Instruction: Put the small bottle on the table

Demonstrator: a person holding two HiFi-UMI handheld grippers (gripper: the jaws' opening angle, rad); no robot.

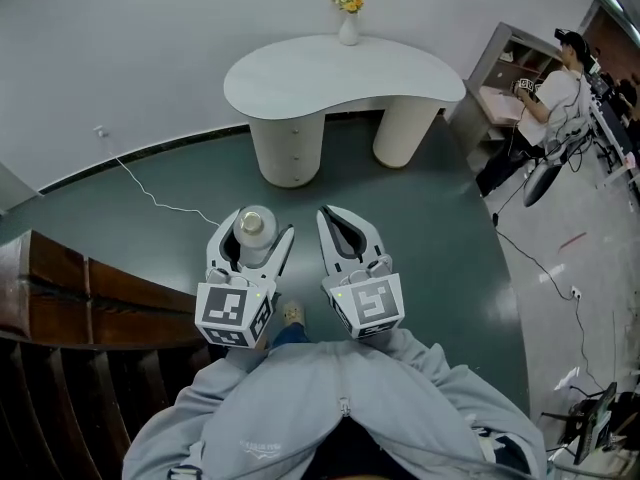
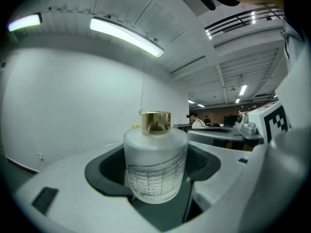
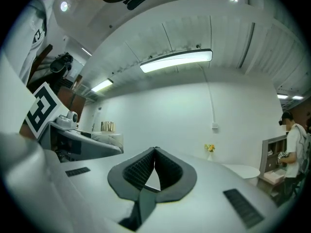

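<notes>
The left gripper clamps the bottle upright between its jaws, gold cap up. Just right of it, the right gripper is empty, jaw tips touching. The white table stands far ahead, a vase at its far edge.

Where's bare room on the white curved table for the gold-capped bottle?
The white kidney-shaped table is almost all bare: its wide left lobe and its right lobe toward the grey shelf unit both have room for the frosted gold-capped bottle. Only the far rim at mid-table is taken, by the small white vase of yellow flowers.
</notes>
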